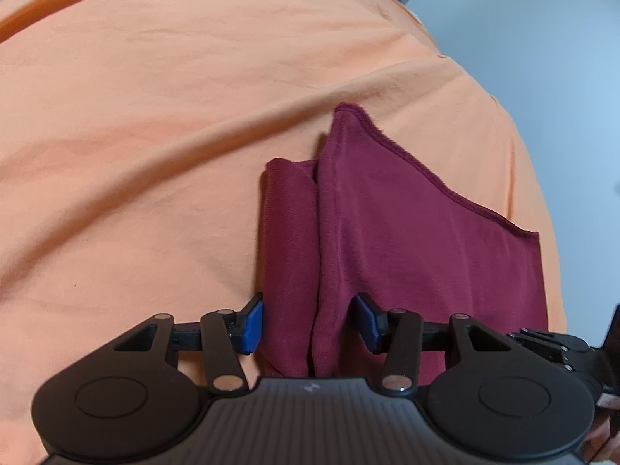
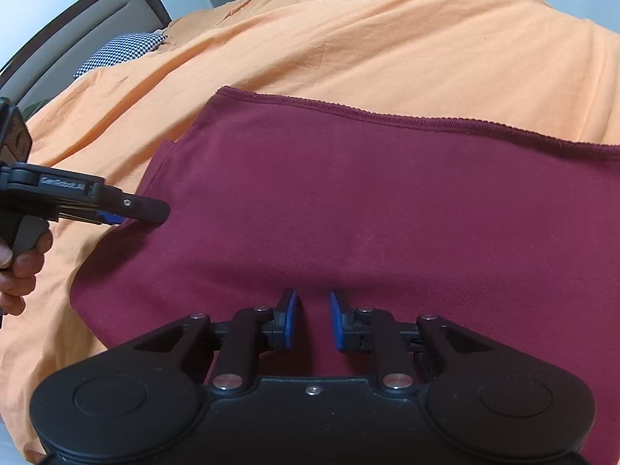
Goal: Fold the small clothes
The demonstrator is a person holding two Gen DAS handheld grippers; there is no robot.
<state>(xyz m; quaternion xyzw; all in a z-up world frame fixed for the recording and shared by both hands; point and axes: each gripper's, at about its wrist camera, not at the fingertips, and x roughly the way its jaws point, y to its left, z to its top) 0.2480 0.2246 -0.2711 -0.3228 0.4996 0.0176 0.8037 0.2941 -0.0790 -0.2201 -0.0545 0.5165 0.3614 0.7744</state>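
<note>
Left hand-held gripper (image 1: 308, 323) straddles maroon garment (image 1: 387, 232) on orange sheet (image 1: 155, 135).

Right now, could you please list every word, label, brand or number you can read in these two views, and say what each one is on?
"GenRobot.AI": raised lettering on the side of the left gripper, seen in the right wrist view; small, so the reading is not certain.
A small embossed logo on the left gripper's body, in the left wrist view: a symbol, not readable text.
The maroon garment and orange bedsheet show no text.
</note>
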